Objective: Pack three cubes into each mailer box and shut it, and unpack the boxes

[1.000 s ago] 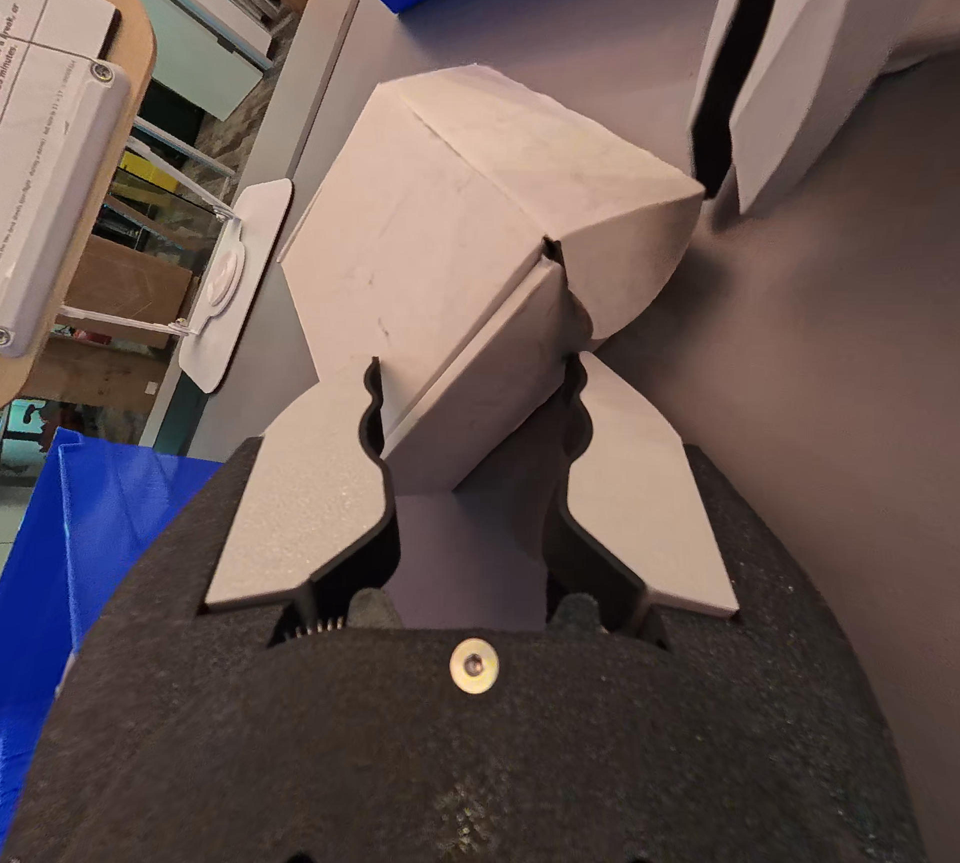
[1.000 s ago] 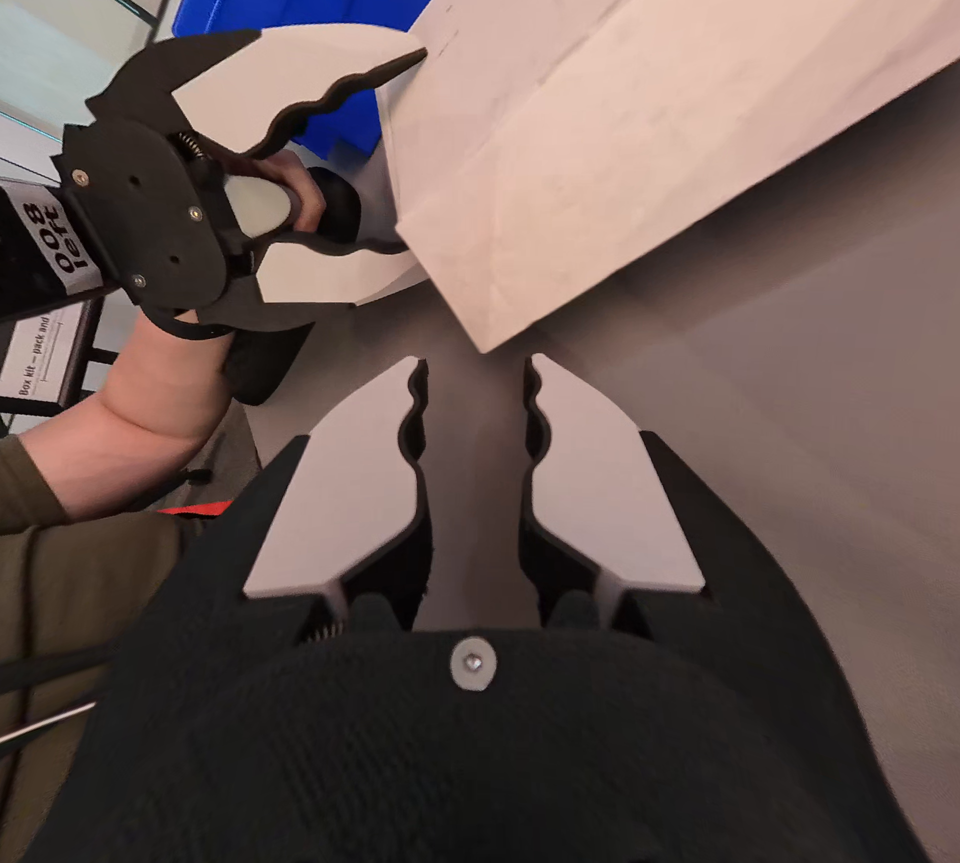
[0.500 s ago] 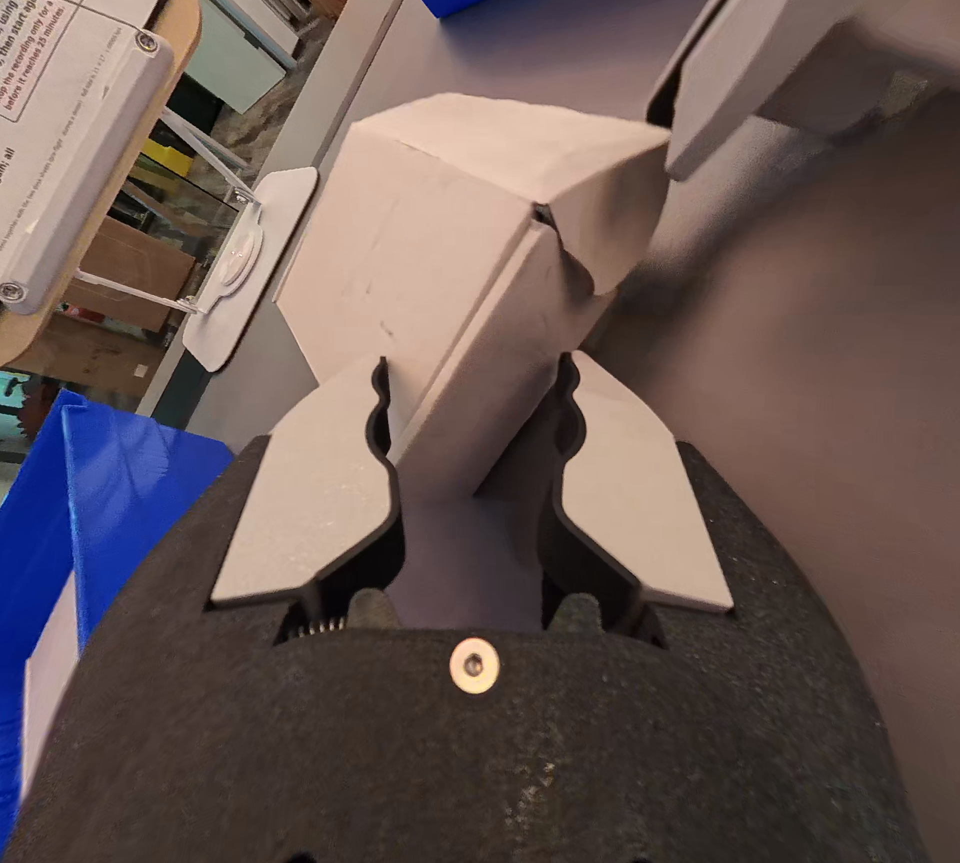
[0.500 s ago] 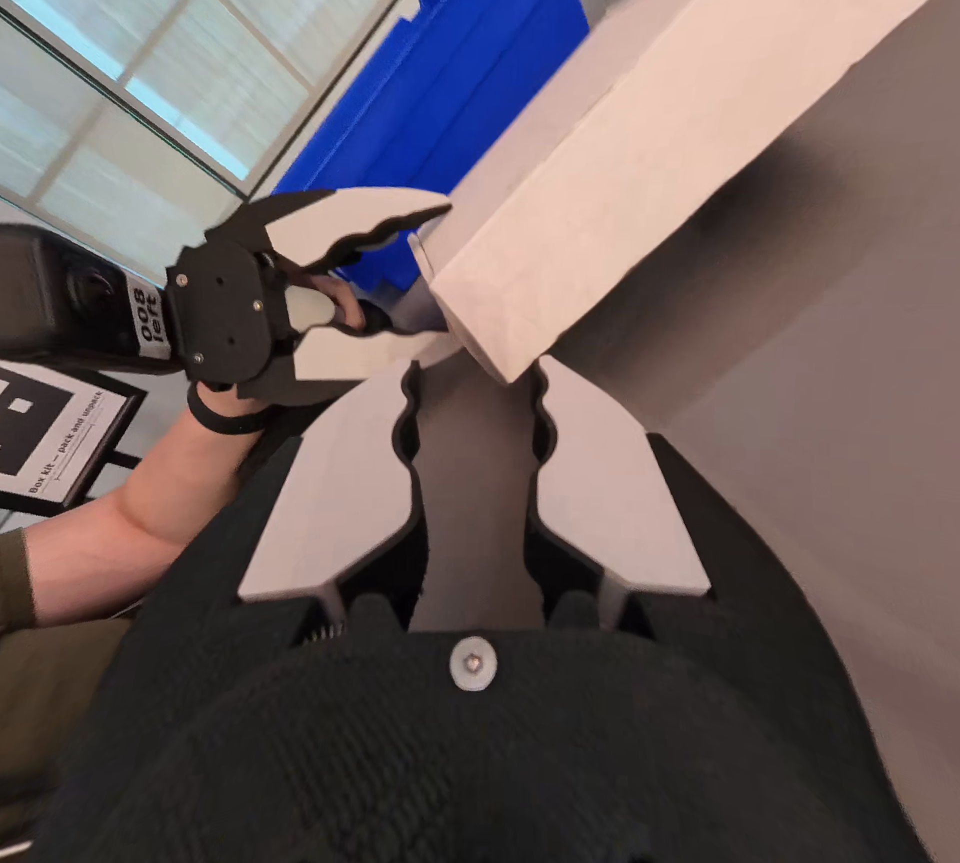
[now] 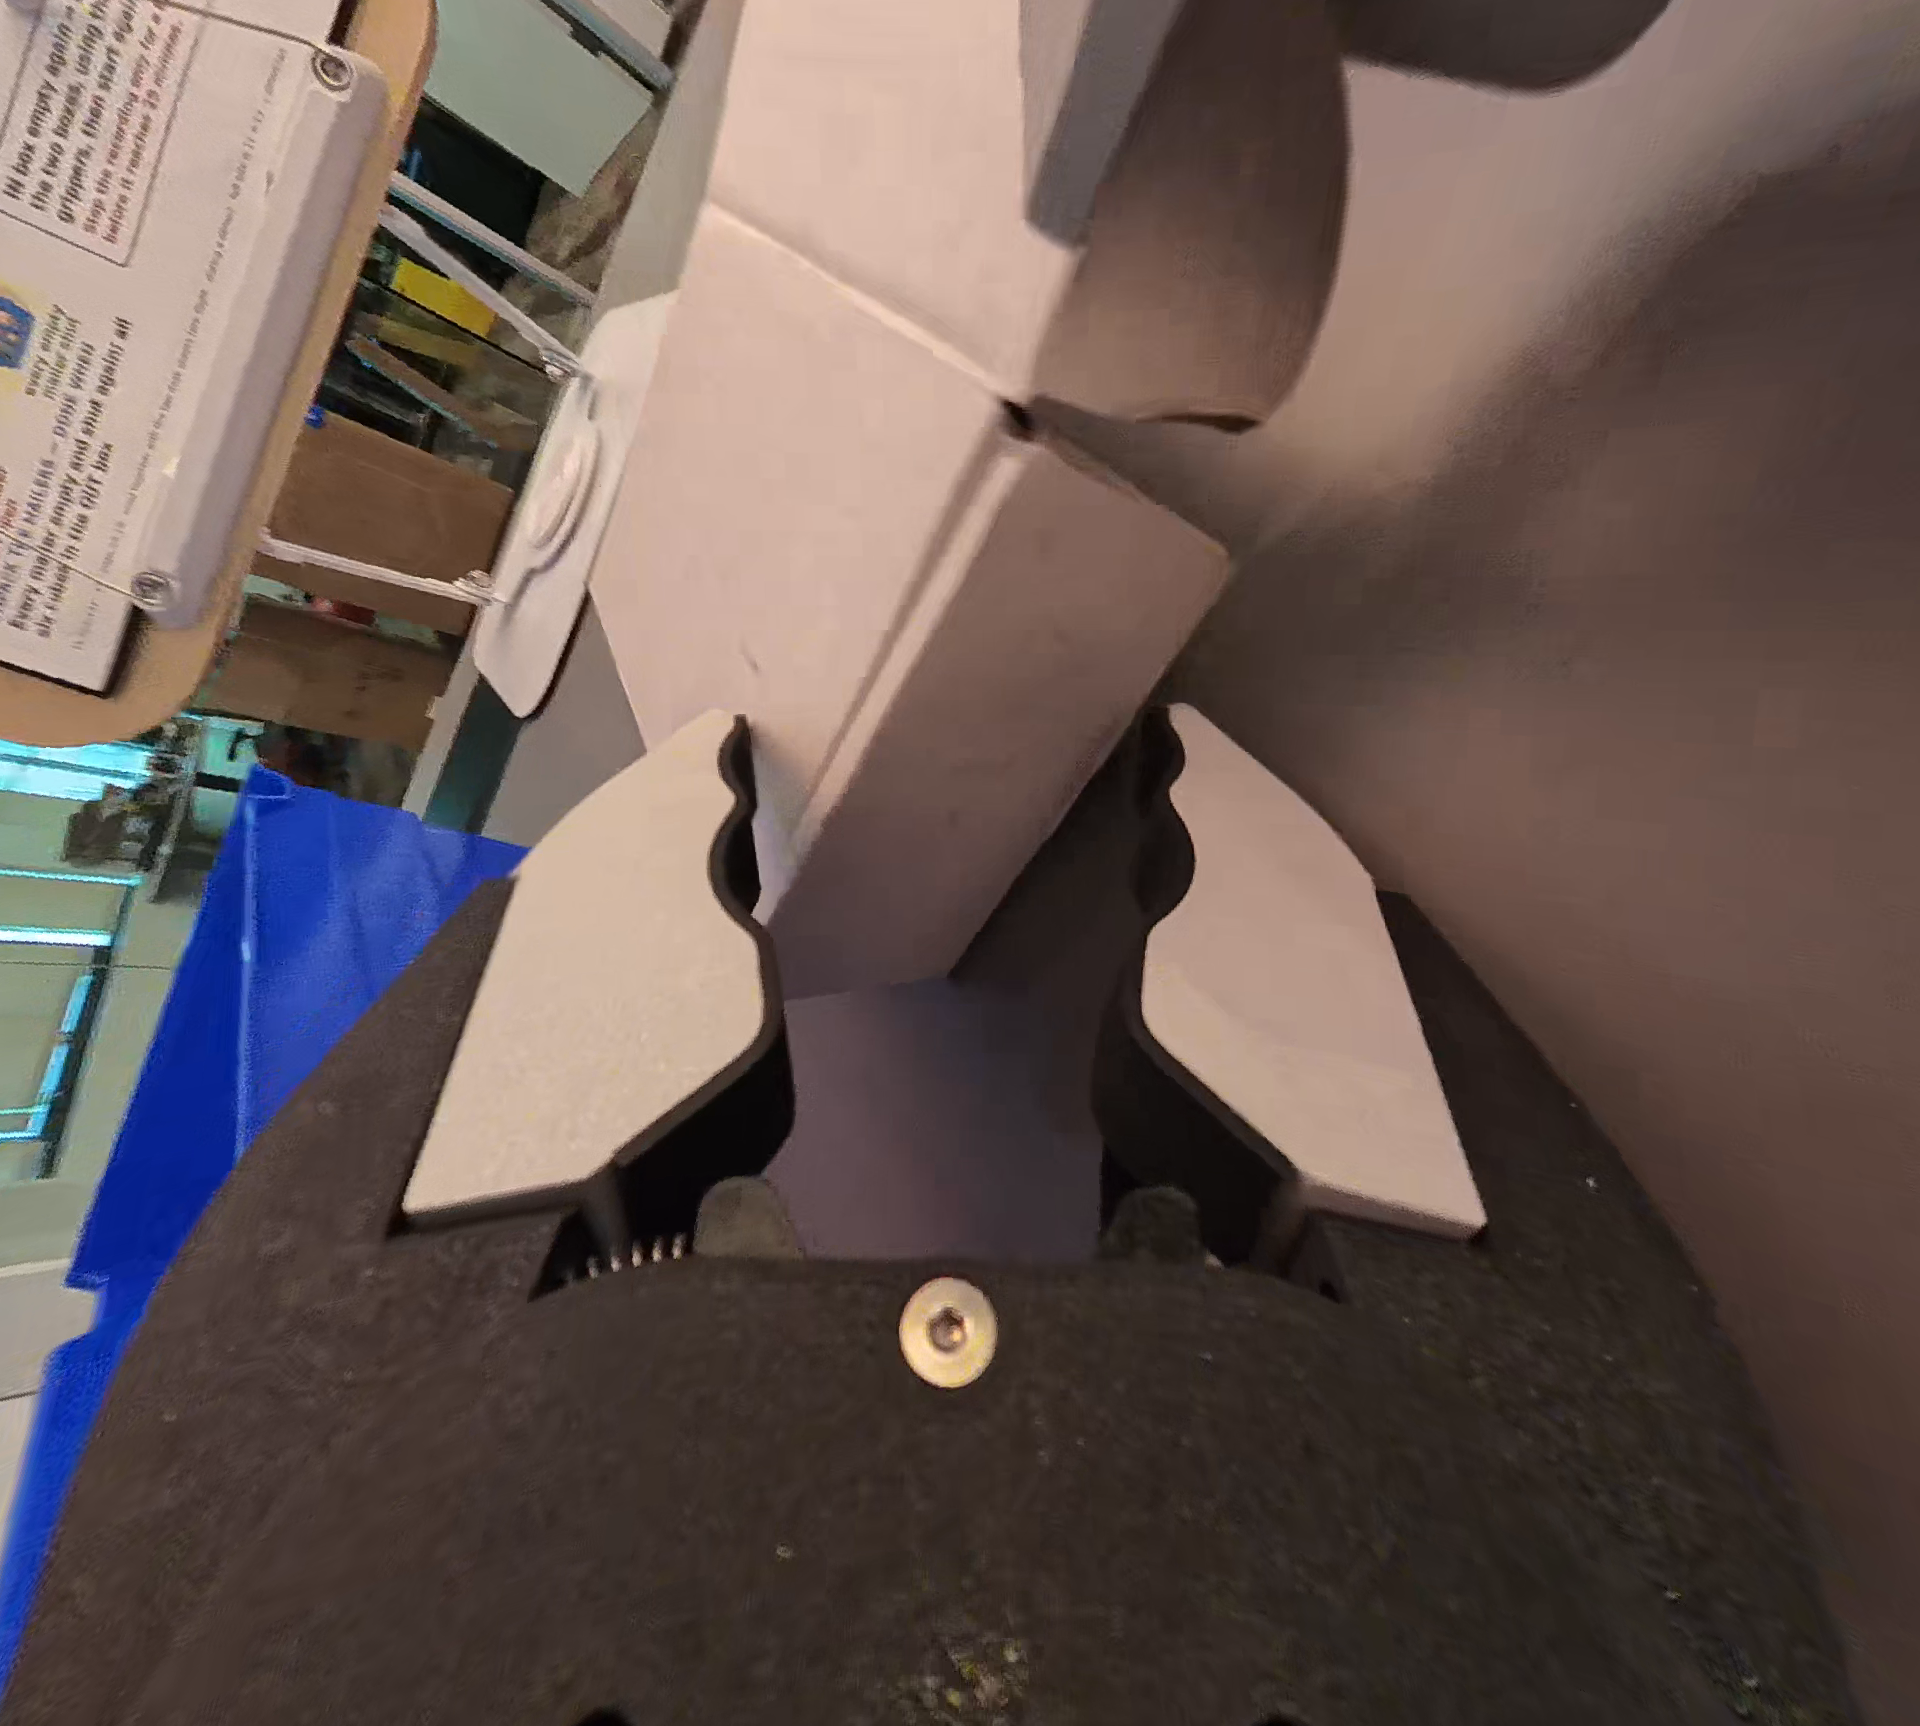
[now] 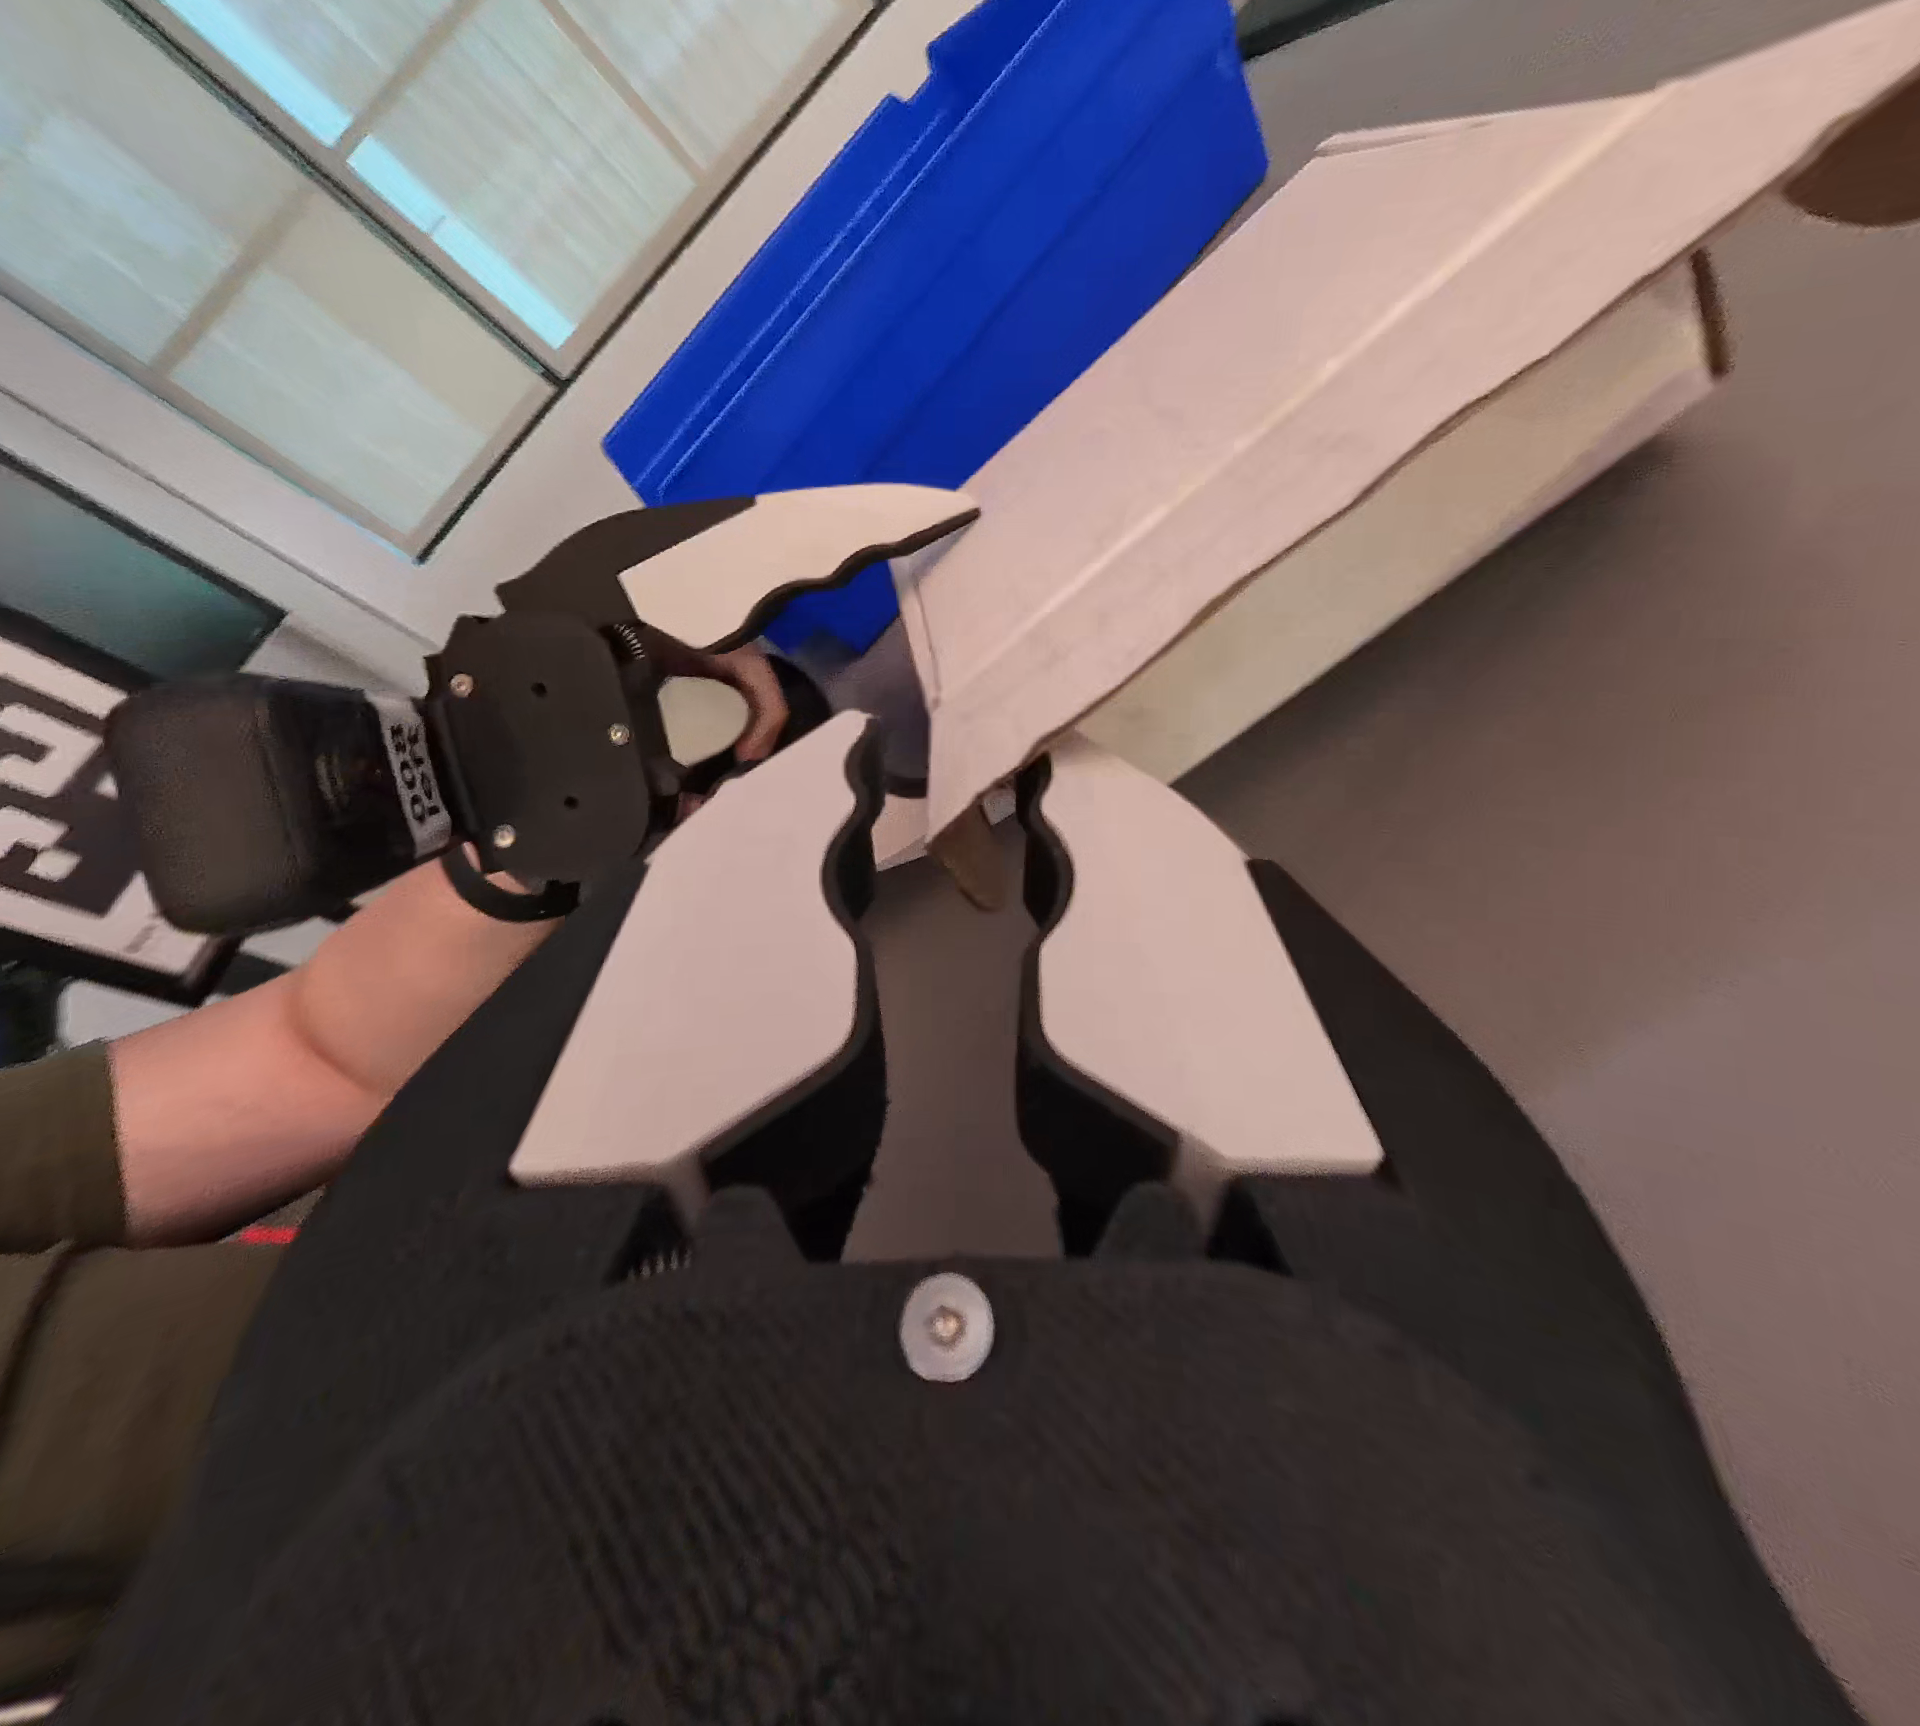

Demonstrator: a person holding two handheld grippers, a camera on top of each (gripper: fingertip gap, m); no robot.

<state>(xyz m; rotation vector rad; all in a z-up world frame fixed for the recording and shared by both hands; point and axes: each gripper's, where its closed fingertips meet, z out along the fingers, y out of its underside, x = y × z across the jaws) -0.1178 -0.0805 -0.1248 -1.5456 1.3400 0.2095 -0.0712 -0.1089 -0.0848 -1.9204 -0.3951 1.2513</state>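
The white mailer box (image 5: 831,533) sits tilted on the grey bench (image 5: 1610,741), one corner lifted into the left tool (image 5: 940,829). That tool's jaws are spread, with the box corner between them; one finger touches the cardboard, the other stands apart, so it braces rather than clamps. The right tool (image 6: 945,819) is released too, its fingertips meeting the near corner of the box, where a flap edge sticks out just under the lid.

Judged from this, the step in hand is opening or closing the lid (image 6: 1299,388); which of the two, the views do not settle. The lid lies nearly flat, with a gap showing at its far end. The next move calls for one tool to steady the box while the other works the front flap.

Whether cubes are inside cannot be told; the interior is hidden. A blue bin (image 6: 966,242) stands behind the box toward the bench's far edge, its contents unseen.
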